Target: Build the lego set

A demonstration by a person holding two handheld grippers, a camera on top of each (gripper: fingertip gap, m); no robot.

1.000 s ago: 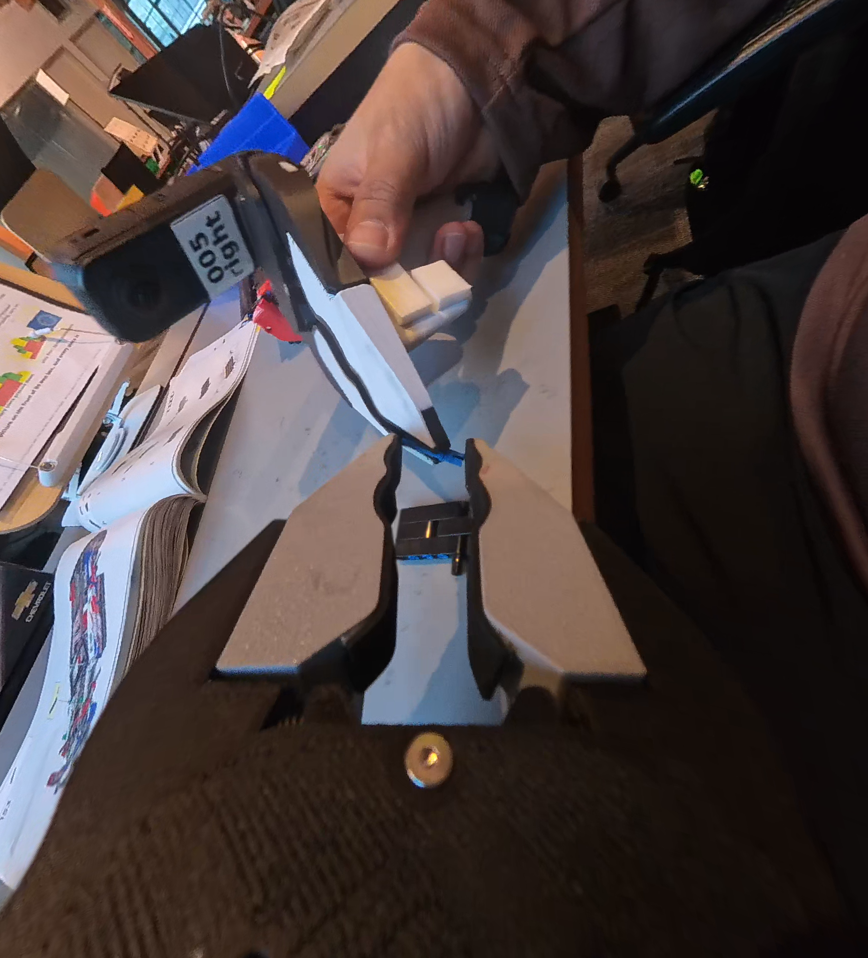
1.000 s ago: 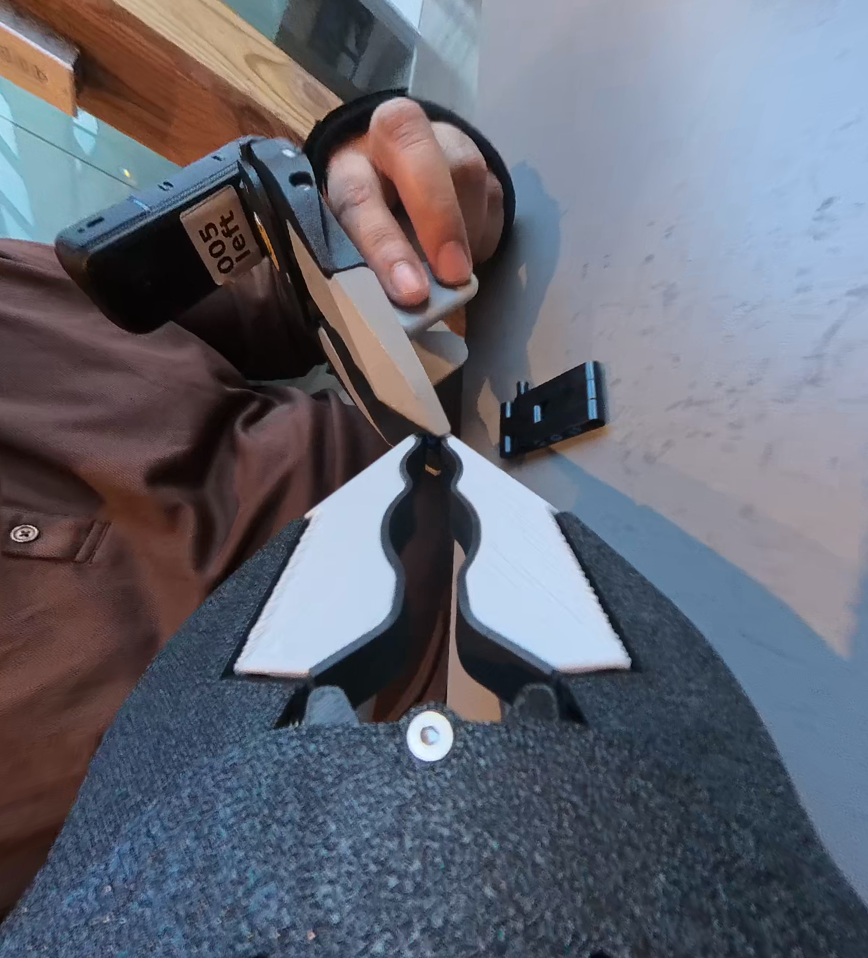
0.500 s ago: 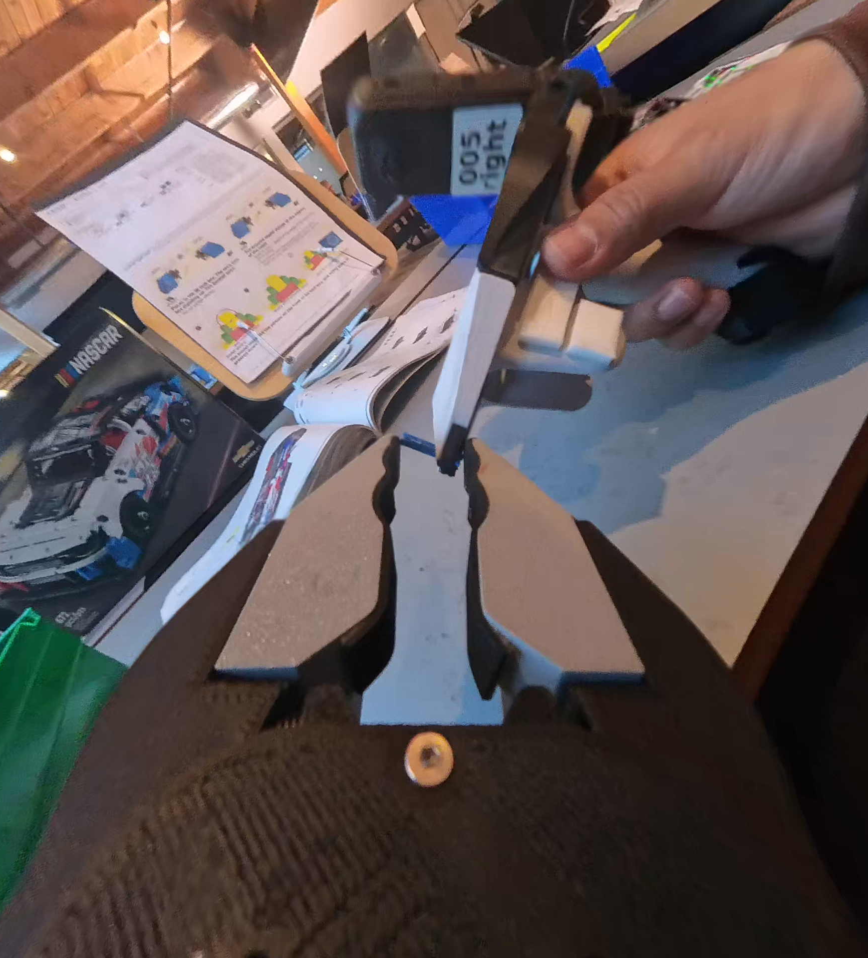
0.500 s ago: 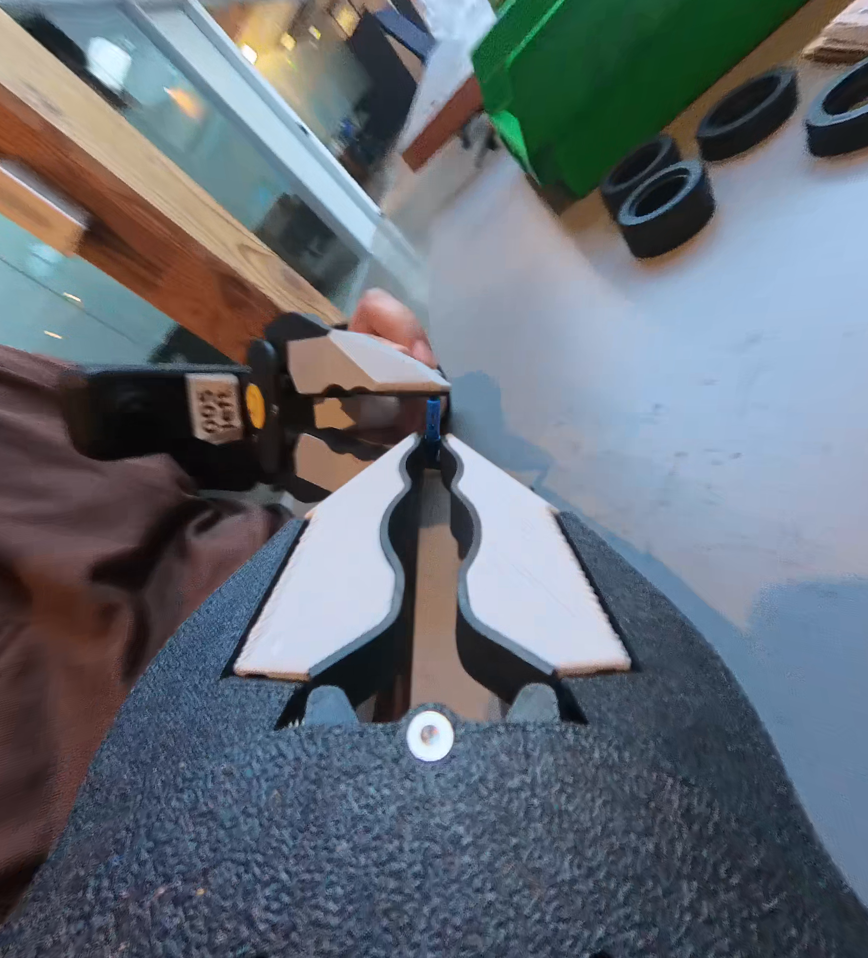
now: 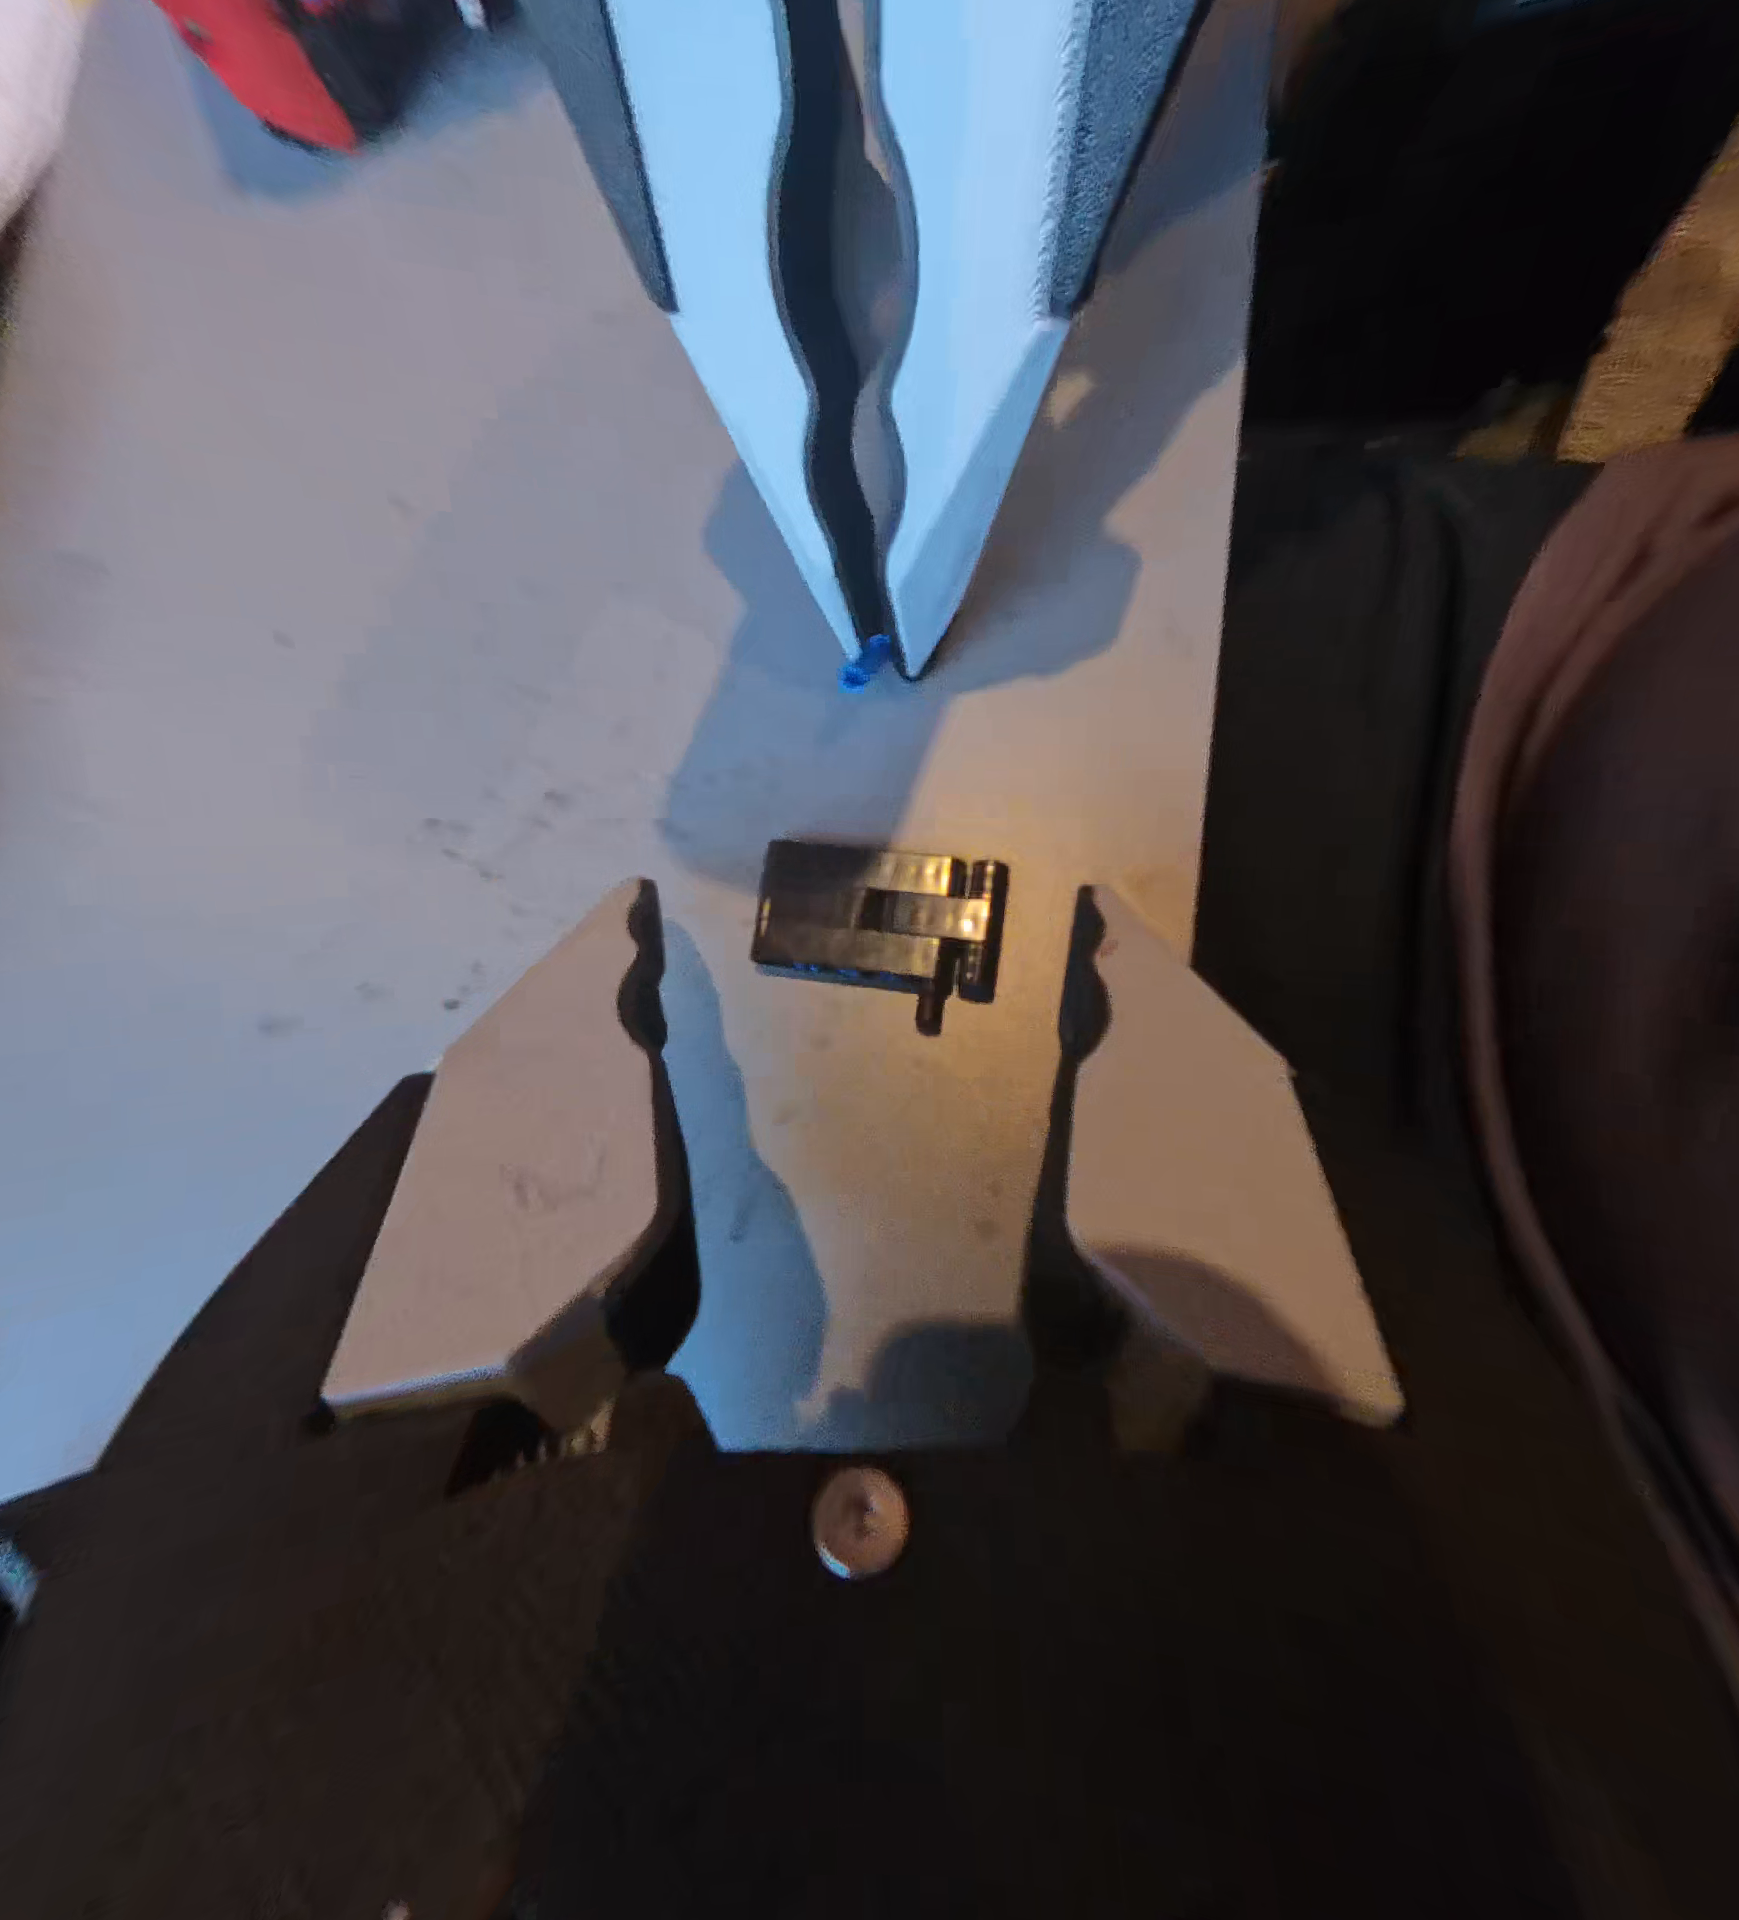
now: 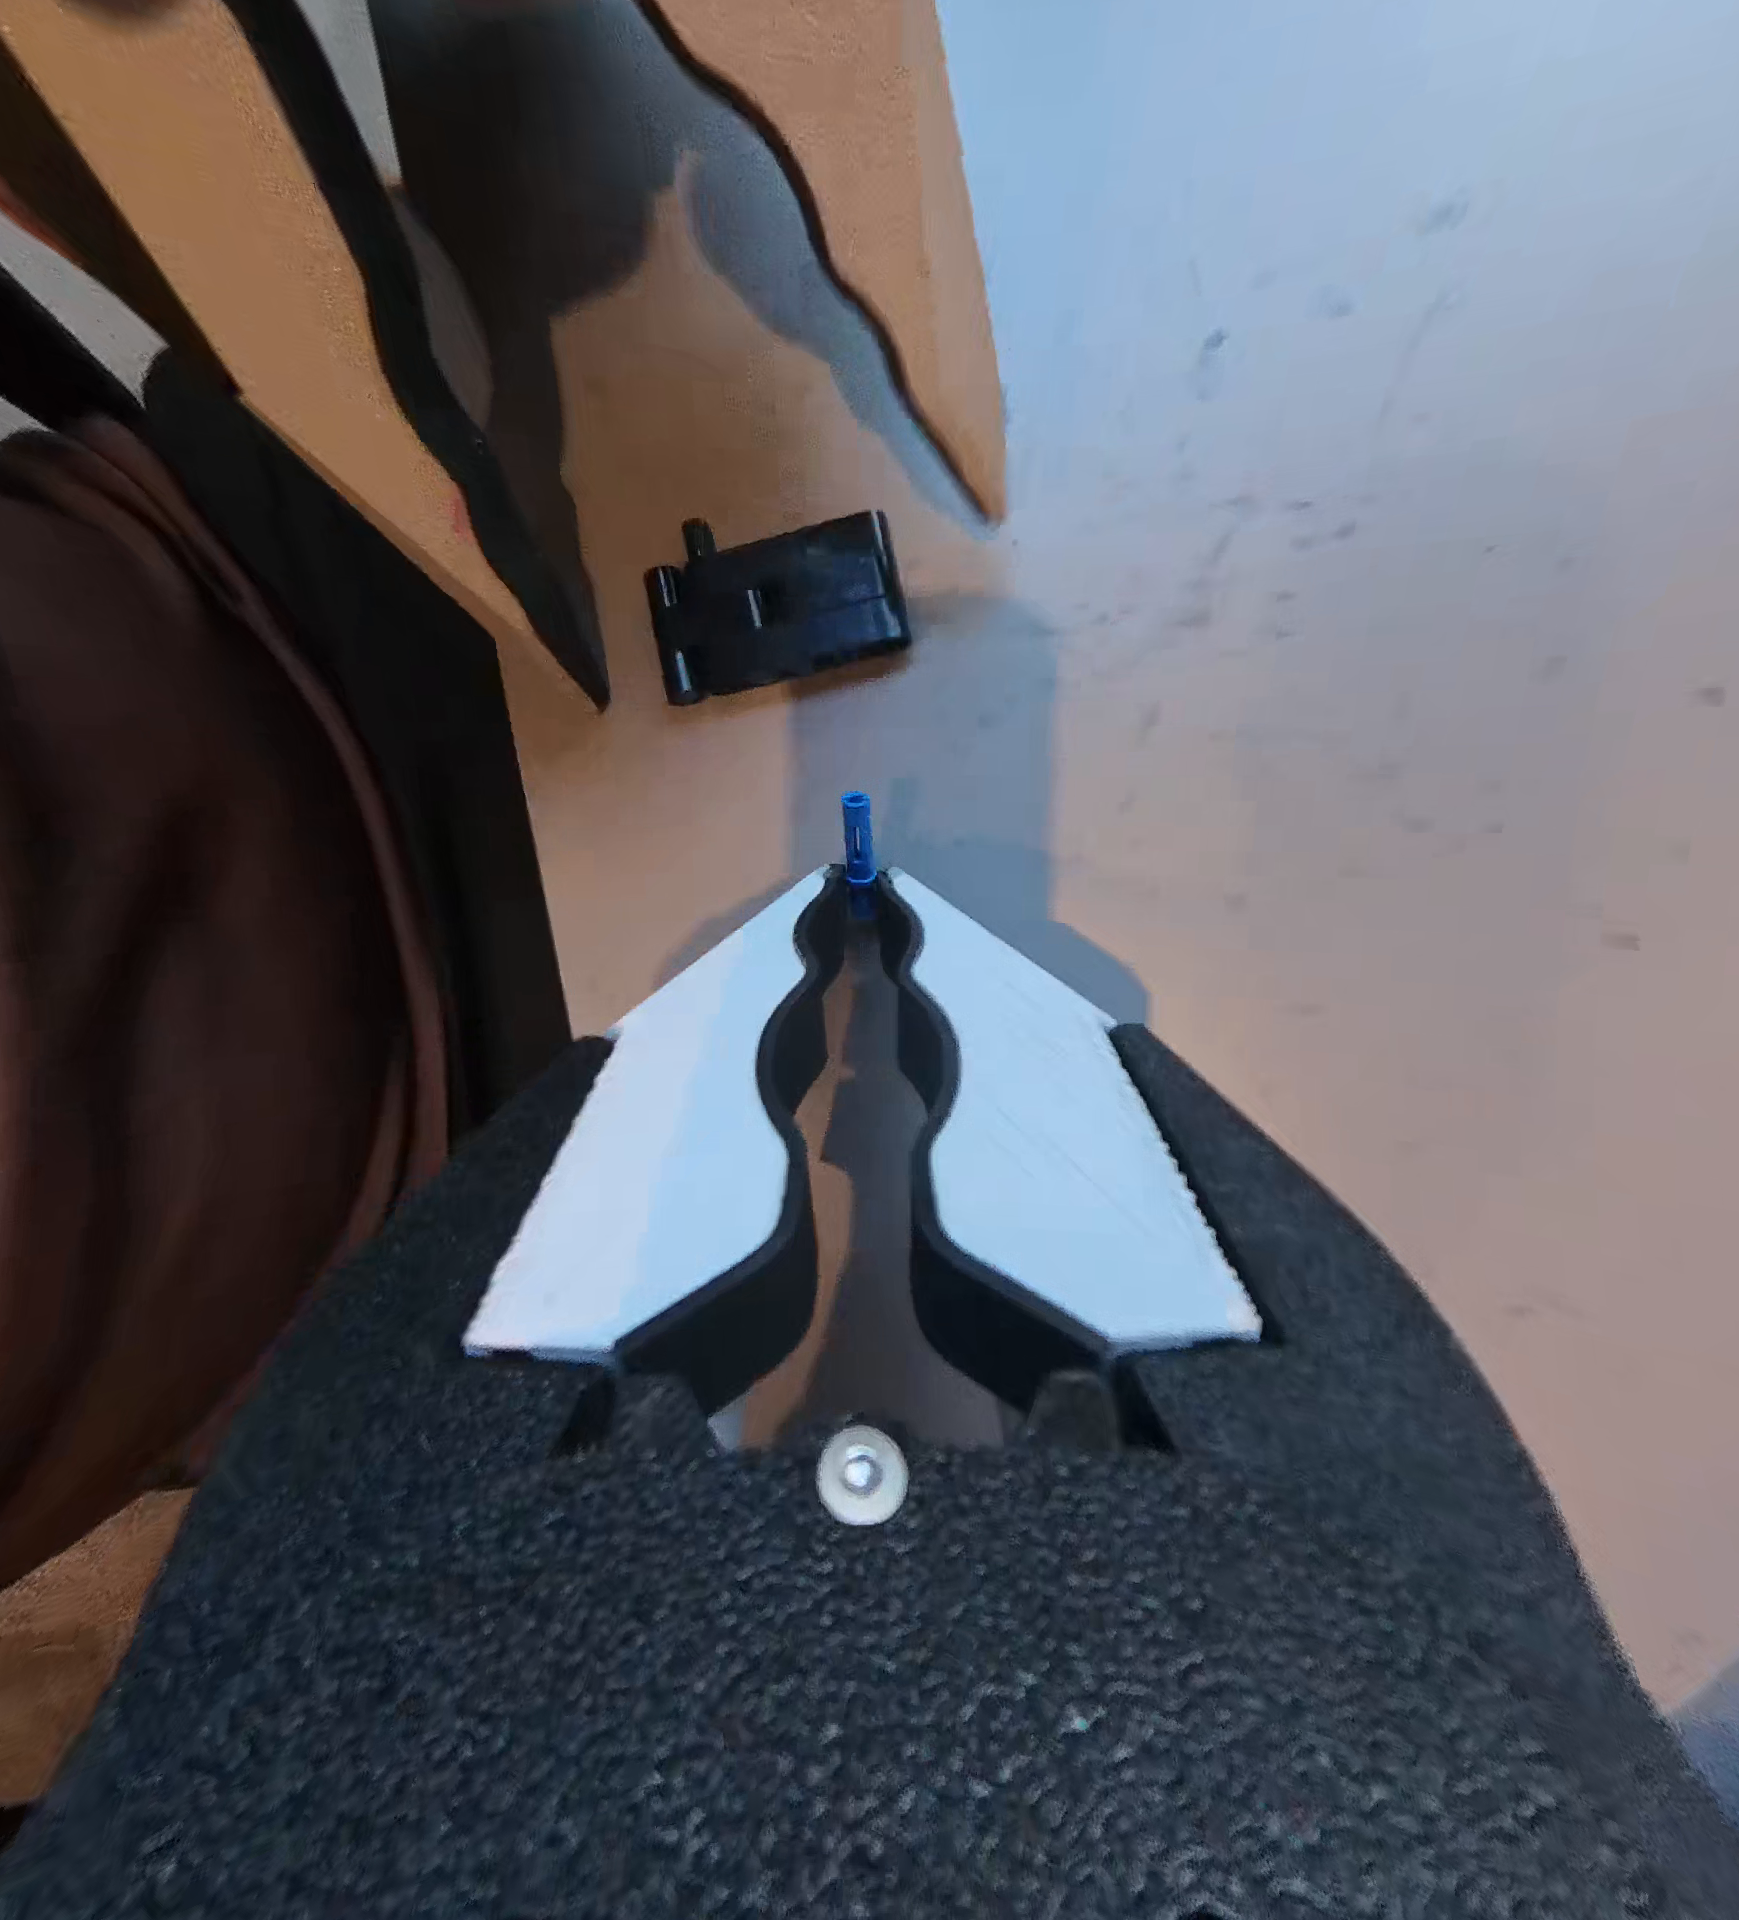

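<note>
A small black lego assembly (image 5: 875, 925) lies flat on the grey table (image 5: 325, 623). My left gripper (image 5: 863, 899) is open and empty, with its fingertips on either side of the assembly, not touching it. My right gripper (image 5: 880, 660) reaches in from the far side, shut on a small blue pin (image 5: 863, 665) that sticks out of its tips. In the right wrist view the right gripper (image 6: 857, 878) holds the blue pin (image 6: 857, 836) pointing toward the black assembly (image 6: 782, 613), a short gap away. The left gripper's fingers (image 6: 553, 623) flank the assembly there.
The table's edge (image 5: 1220, 727) runs close to the right of the assembly, with a person's brown clothing (image 5: 1623, 1039) beyond it. A red object (image 5: 273, 73) lies at the far left of the table. The clothing (image 6: 117, 935) also shows in the right wrist view. My hands' fingertips stand some 5 centimetres from each other. Between my right fingertips and the red object (image 5: 273, 73) there is roughly 20 centimetres.
Both grippers have tipped down from facing each other in the air to facing the table. The left jaws have opened wider around the black assembly. The right gripper still holds the blue pin.
</note>
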